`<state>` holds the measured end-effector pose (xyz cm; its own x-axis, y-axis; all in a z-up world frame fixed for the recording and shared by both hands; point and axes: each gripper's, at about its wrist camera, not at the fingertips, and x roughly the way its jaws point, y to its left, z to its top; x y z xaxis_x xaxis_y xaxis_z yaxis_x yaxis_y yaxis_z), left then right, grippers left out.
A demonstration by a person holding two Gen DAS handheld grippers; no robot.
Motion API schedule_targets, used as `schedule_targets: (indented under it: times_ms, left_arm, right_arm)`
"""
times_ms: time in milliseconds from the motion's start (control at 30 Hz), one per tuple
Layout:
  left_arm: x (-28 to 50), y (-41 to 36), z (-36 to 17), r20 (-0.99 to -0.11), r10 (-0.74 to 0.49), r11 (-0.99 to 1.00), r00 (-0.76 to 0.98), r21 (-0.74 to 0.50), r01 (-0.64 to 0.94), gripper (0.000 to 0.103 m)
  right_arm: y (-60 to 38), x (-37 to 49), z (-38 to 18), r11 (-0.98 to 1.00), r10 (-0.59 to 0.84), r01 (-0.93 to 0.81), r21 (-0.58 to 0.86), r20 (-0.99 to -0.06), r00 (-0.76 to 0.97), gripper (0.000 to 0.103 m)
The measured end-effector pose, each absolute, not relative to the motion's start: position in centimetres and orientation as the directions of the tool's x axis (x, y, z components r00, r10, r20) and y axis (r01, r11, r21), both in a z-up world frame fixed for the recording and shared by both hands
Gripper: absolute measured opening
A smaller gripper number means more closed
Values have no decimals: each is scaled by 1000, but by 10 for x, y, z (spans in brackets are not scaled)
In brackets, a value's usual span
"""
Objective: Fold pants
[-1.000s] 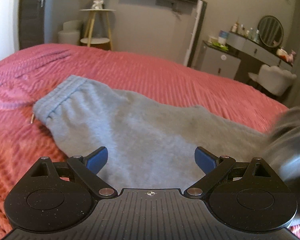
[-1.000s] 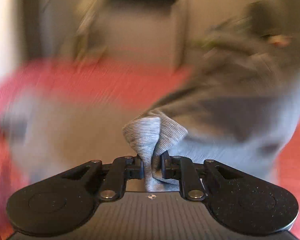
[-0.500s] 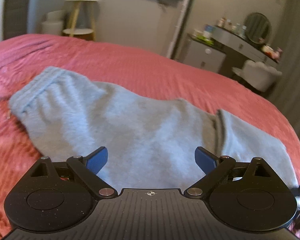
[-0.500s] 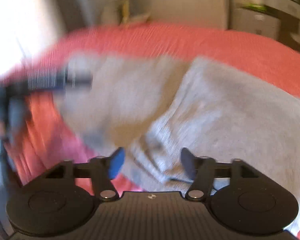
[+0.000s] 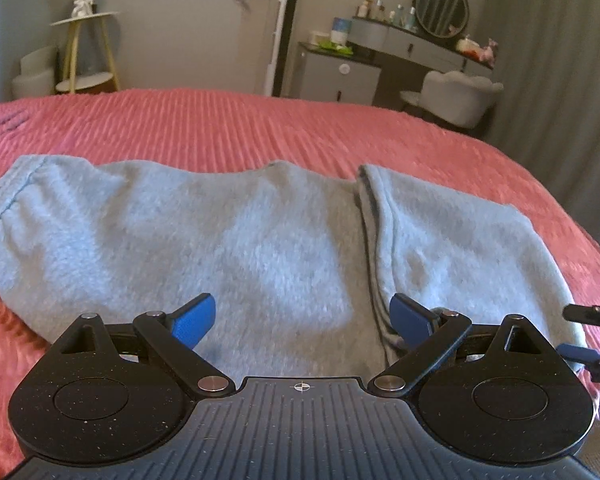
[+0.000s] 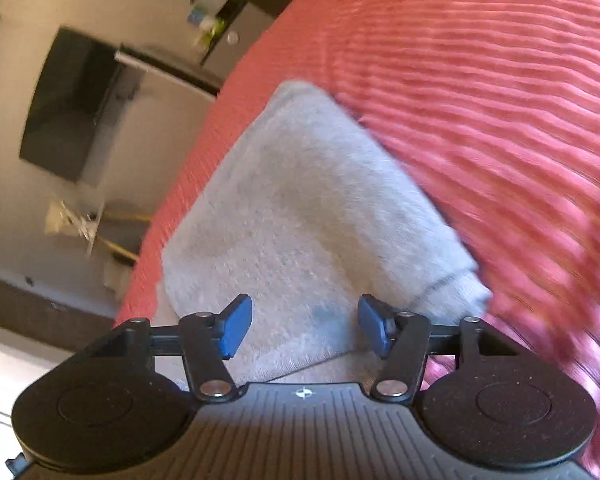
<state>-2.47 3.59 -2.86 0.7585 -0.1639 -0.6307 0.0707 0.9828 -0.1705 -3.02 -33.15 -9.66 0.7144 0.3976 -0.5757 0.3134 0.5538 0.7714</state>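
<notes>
Broadly, a red ribbed bedspread (image 5: 260, 128) fills most of both wrist views, covering the bed. Grey sweatpants (image 5: 220, 240) lie flat across it, waistband end (image 5: 4, 208) toward the left of the left wrist view, with one section folded over so its hem edge (image 5: 368, 216) runs across the fabric right of centre. In the right wrist view, tilted hard and blurred, the same pants (image 6: 300, 208) show as a pale grey folded panel with a cuffed corner (image 6: 460, 284) against the red cover.

Behind the bed: a grey dressing table (image 5: 412, 44) with a round mirror (image 5: 440, 8), a pale upholstered chair (image 5: 456, 96), a gold-legged side table (image 5: 84, 52), a dark wall-mounted screen (image 6: 68, 104).

Left gripper (image 5: 302, 320): blue pads spread wide, low over the pants, nothing between them gripped. Right gripper (image 6: 304, 326): blue pads apart, having just narrowed somewhat; grey cloth lies beneath and between them but the pads do not press on it. Its tips (image 5: 588, 332) also show at the right edge of the left wrist view, beside the folded end.
</notes>
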Motion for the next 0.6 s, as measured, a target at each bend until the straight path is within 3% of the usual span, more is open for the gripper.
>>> schedule_targets:
  times_ms: [100, 167, 200, 267, 433, 600]
  left_arm:
    - [-24, 33, -26, -633, -176, 981, 754, -175, 83, 97]
    - [-23, 29, -20, -615, -192, 977, 765, -192, 91, 97]
    - [-22, 25, -16, -604, -201, 974, 771, -204, 94, 97]
    - [-17, 17, -7, -584, -225, 967, 780, -234, 103, 97]
    - [2, -17, -9, -565, -307, 943, 766, -290, 164, 96]
    - [23, -54, -48, -696, -277, 961, 662, -212, 180, 76]
  right_arm:
    - [-324, -33, -89, 617, 381, 293, 730, -603, 701, 68]
    - [-324, -35, -79, 637, 381, 256, 727, -586, 715, 91]
    - [-320, -35, -76, 638, 379, 231, 735, -560, 737, 93]
    - [-314, -32, -72, 653, 364, 195, 732, -529, 767, 96]
    - [-315, -15, -92, 606, 405, 240, 758, -554, 727, 96]
    - [-312, -16, -91, 630, 403, 232, 741, -567, 719, 96]
